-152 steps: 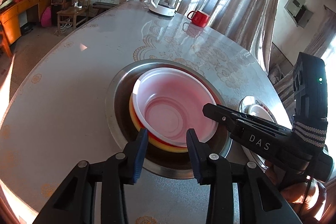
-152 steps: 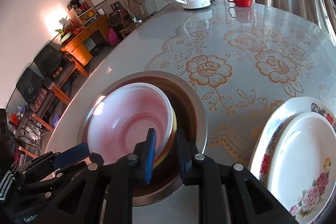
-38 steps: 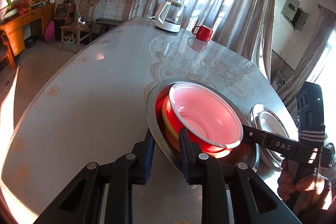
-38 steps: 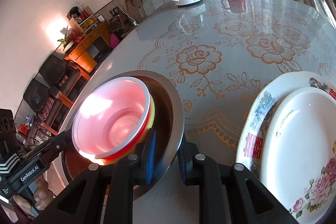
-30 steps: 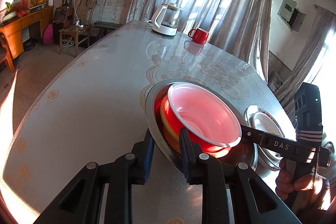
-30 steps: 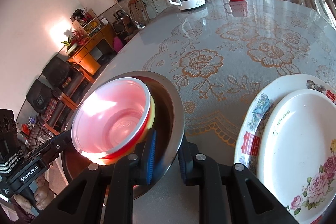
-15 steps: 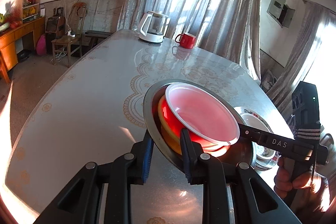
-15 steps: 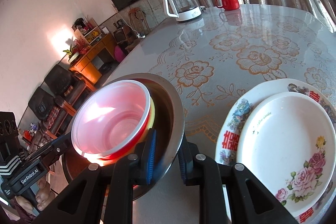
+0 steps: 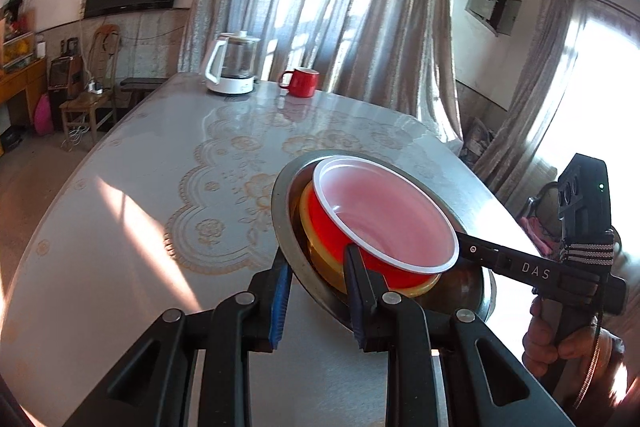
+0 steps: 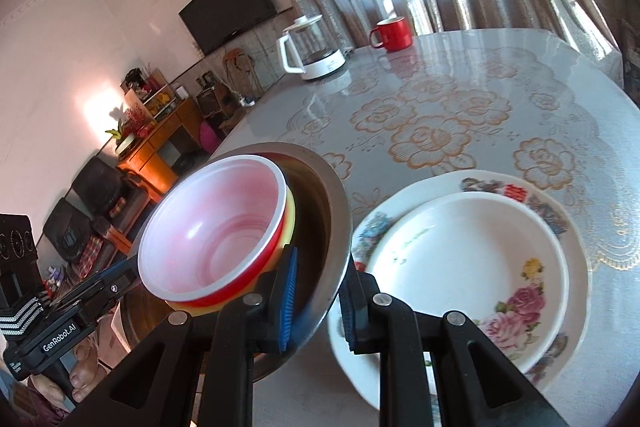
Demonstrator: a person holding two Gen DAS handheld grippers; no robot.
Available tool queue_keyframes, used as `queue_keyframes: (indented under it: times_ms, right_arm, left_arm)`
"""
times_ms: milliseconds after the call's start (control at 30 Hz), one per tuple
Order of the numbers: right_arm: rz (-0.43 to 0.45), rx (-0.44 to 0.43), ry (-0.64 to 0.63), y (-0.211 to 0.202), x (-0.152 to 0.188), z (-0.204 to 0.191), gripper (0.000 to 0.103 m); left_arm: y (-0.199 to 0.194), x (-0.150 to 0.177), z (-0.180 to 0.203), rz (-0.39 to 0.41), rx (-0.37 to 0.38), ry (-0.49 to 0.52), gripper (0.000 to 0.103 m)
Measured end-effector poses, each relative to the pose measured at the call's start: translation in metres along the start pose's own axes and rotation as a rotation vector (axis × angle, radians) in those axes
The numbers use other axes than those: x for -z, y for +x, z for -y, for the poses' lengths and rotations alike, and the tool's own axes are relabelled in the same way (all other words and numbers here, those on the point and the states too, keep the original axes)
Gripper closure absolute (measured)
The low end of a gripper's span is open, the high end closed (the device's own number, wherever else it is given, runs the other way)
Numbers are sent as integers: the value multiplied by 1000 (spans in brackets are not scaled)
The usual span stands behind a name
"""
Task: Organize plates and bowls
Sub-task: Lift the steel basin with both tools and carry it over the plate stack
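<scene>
**Steel bowl carried by two rim grips toward the plate stack**

The steel bowl [image 9: 288, 227], with the red bowl [image 9: 384, 219] and a yellow one nested inside, is held clear of the table [image 9: 160, 187]. The left gripper [image 9: 316, 291] and right gripper [image 10: 318, 291] are each closed narrowly on its rim. Both grips should be kept level so the nested bowls are not tipped. The plates [image 10: 472, 267] lie at 3 o'clock in the right view, just beside the rim; open room is left toward 12 o'clock.
</scene>
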State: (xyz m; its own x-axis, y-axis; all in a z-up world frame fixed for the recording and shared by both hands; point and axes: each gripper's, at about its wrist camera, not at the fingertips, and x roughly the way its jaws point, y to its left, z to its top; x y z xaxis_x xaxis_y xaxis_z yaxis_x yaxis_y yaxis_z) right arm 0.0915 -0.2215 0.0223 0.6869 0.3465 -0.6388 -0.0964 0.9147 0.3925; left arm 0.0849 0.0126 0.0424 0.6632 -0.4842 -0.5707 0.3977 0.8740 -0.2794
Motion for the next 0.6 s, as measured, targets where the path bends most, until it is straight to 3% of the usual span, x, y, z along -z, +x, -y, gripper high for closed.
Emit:
queue_keyframes:
  times_ms: [333, 600]
  right_arm:
    - [83, 114, 77, -50, -1, 45, 83]
    - [79, 196, 150, -61, 6, 83, 83]
  left_arm:
    - [32, -18, 63, -27, 107, 109, 77]
    - [72, -8, 89, -129, 153, 131, 76]
